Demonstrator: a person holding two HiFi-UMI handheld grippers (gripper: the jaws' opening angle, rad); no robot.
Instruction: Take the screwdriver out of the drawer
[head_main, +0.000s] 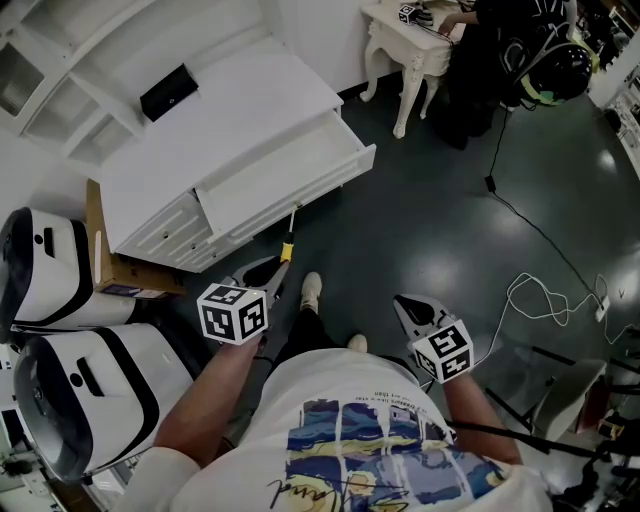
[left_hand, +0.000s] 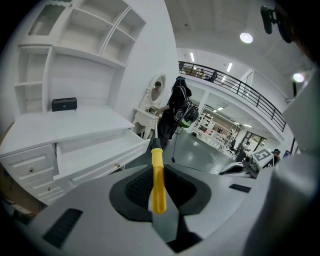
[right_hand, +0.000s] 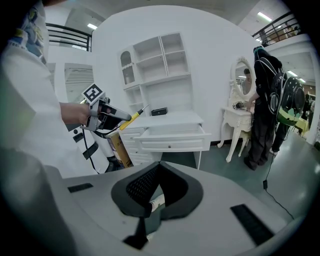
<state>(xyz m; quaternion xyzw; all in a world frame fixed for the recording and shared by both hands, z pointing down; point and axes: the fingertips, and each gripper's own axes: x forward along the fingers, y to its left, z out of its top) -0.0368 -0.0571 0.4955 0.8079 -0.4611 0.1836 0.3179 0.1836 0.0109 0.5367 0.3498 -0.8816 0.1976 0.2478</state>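
Note:
My left gripper (head_main: 274, 271) is shut on a screwdriver (head_main: 287, 249) by its yellow handle. The thin shaft points up toward the open white drawer (head_main: 285, 170) of the cabinet, and the tool is outside the drawer, over the dark floor. In the left gripper view the yellow handle (left_hand: 158, 182) stands between the dark pads, with the drawer (left_hand: 97, 152) beyond at the left. My right gripper (head_main: 404, 306) hangs shut and empty to the right, over the floor. The right gripper view shows the left gripper (right_hand: 116, 117) holding the screwdriver (right_hand: 133, 115) in front of the drawer (right_hand: 172, 138).
A black box (head_main: 168, 92) lies on the white cabinet top (head_main: 240, 95). Two white machines (head_main: 60, 270) and a cardboard box (head_main: 108, 268) stand at the left. A white dressing table (head_main: 410, 45) with a person (head_main: 495, 60) is at the back right. Cables (head_main: 545, 295) trail on the floor.

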